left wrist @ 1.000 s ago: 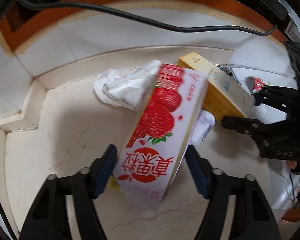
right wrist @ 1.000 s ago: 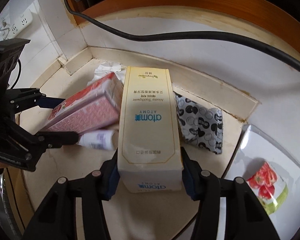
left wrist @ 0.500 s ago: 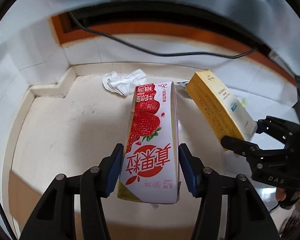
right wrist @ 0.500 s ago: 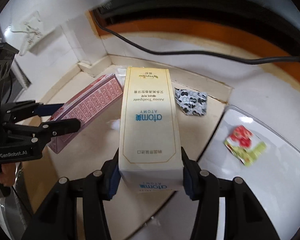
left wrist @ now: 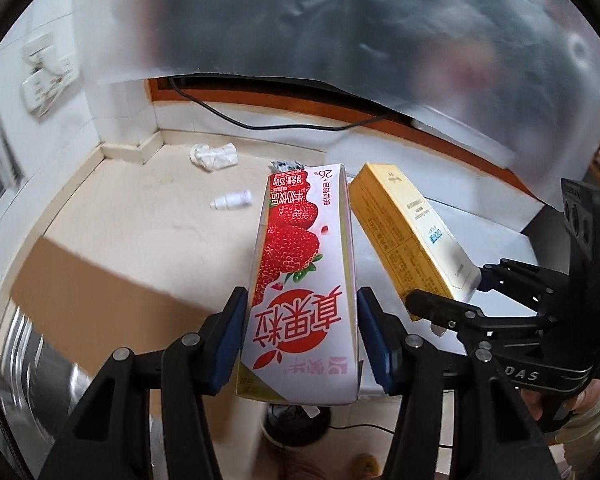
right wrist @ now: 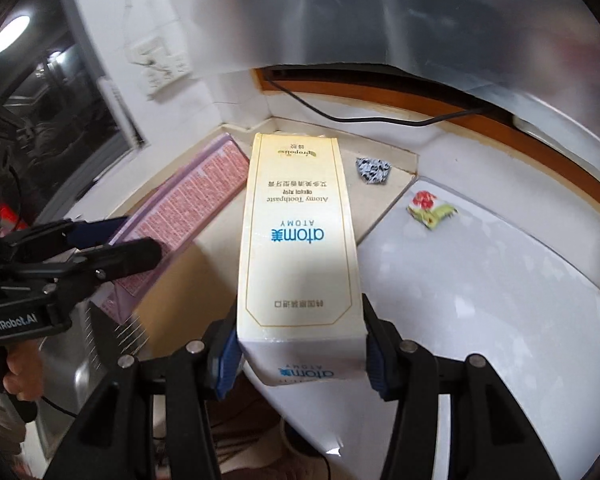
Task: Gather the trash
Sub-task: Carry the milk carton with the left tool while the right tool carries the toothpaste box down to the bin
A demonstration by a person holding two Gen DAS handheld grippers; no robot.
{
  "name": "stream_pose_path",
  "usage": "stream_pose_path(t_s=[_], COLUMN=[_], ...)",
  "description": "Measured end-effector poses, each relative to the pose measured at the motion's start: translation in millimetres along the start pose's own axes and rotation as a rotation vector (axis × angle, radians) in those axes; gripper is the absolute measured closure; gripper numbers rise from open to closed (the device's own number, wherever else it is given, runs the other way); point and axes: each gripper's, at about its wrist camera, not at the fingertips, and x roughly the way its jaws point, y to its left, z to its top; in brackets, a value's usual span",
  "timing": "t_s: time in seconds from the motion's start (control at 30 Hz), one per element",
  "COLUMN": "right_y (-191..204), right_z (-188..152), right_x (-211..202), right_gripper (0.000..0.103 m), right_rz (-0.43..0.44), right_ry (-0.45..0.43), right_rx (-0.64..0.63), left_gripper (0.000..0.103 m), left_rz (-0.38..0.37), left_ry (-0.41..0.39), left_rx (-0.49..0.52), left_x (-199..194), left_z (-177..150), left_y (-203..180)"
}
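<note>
Both pieces of trash are lifted clear of the counter. The left gripper [left wrist: 302, 334] is clamped on the strawberry milk carton [left wrist: 304, 276], and the right gripper [right wrist: 300, 346] on the toothpaste box [right wrist: 298, 232], at 2 o'clock from the carton. I judge the carrying step; next needs a bin, not clearly visible here.

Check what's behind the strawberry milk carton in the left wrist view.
Behind the red-and-white strawberry milk carton, only the top edge of a black-and-white patterned wrapper peeks out; the rest, and the beige counter under it, are covered.
</note>
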Motion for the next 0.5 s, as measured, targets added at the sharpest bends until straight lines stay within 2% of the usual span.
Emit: stream_pose_path(t_s=[0.2,0.5], right_y=[-1,-4], right_z=[-56,-146], right_x=[-45,-62], right_gripper=[0.051,0.051], right_rz=[0.069,0.118], right_ry=[0.015,0.151], right_rx=[-0.034,-0.081], left_gripper=[0.050,0.051], left_rz=[0.049,0.129], left_ry=[-0.011,0.053], left_rx=[-0.109,-0.206], left_x=[-32,-49], left_z=[-74,-179], left_y=[-39,-90])
